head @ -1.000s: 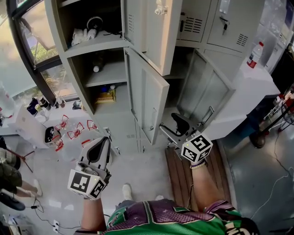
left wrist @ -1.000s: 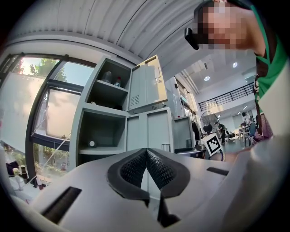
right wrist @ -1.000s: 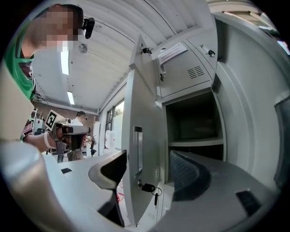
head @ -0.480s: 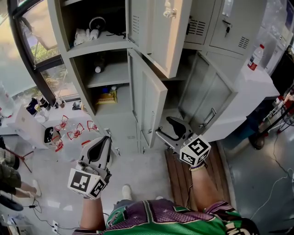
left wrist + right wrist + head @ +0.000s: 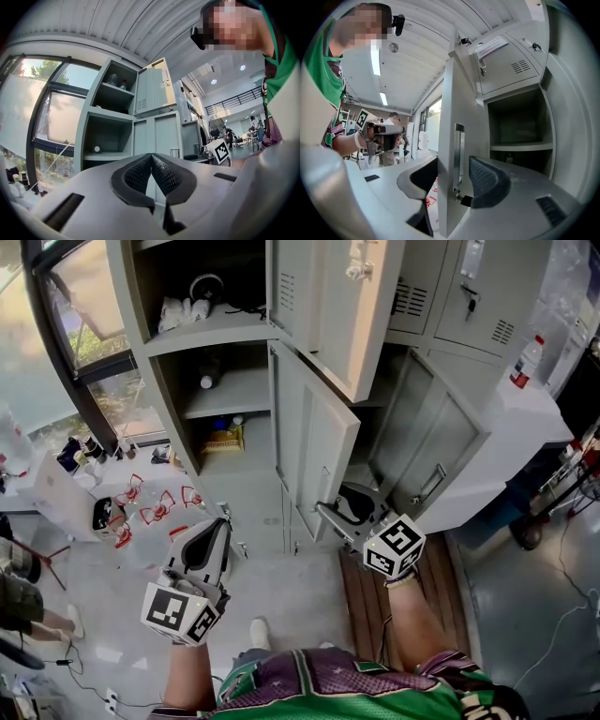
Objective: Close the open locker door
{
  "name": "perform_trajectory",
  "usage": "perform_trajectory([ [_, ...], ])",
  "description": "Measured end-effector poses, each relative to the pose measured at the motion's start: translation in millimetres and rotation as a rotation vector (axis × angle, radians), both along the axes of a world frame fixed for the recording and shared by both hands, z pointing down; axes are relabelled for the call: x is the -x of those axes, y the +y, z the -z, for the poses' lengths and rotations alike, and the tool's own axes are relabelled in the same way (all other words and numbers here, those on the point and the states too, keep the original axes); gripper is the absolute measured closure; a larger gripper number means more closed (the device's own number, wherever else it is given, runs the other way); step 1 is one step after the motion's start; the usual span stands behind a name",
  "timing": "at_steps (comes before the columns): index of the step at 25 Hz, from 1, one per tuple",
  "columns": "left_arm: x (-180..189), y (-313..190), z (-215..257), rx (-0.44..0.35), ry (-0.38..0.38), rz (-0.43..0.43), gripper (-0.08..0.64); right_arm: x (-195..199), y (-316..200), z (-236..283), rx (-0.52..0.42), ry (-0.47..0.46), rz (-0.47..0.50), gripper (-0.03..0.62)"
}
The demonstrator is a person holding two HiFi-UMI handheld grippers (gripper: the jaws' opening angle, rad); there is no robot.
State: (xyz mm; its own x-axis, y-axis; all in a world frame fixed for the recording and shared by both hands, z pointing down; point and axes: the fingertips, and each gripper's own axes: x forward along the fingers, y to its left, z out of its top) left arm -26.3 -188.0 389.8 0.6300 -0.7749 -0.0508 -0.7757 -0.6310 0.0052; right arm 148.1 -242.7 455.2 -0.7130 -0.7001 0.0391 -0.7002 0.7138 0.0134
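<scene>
Right gripper view shows the right gripper astride the free edge of the open locker door. Its jaws have just been closing and stand on either side of the panel. The ribbed pad is still apart from the face that carries the handle, so nothing is clamped. The door's edge cuts off the other jaw, and I cannot tell whether it touches the far face. The left gripper is well apart, its jaws together on nothing. In the head view the door swings out from a dark lower compartment. Small things on the open shelves are too small to identify. A grey floor, a slatted wooden board and a window surround the lockers.
</scene>
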Motion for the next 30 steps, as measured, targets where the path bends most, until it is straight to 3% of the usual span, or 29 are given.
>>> perform_trajectory([
  [4, 5, -1, -1, 0.002, 0.005, 0.009, 0.538, 7, 4, 0, -0.014, 0.006, 0.029, 0.454],
  [15, 17, 0, -2, -0.001, 0.022, 0.024, 0.537, 39, 12, 1, -0.009, 0.021, 0.113, 0.456],
  [30, 70, -7, 8, -0.034, 0.038, 0.064, 0.538, 117, 12, 4, -0.009, 0.036, 0.200, 0.448],
])
